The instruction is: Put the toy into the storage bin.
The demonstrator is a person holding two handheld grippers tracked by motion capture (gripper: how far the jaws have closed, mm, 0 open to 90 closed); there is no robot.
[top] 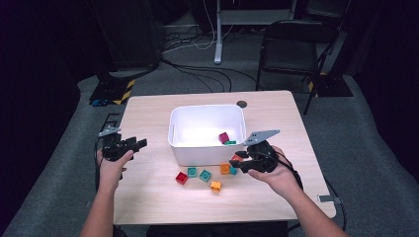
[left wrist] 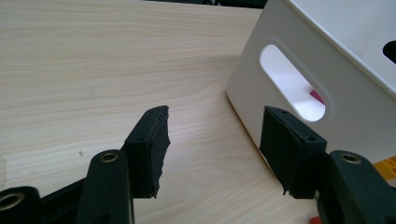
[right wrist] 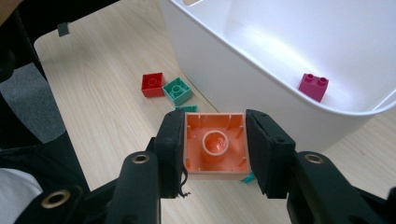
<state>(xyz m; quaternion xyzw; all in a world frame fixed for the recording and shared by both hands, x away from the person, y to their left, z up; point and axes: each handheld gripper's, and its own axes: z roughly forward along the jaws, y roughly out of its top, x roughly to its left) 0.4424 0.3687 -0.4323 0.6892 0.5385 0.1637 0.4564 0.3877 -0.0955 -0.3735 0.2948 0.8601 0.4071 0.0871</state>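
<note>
Pads of my right gripper (right wrist: 215, 151) clamp the orange brick (right wrist: 215, 145) by two sides, its square hollow underside facing me, just outside the white bin (right wrist: 261, 88) wall, while my left gripper (left wrist: 215, 140) waits open.

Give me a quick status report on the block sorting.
Right gripper shut on orange block, beside white bin. Left gripper open, empty. Nothing blocking the bin.
</note>
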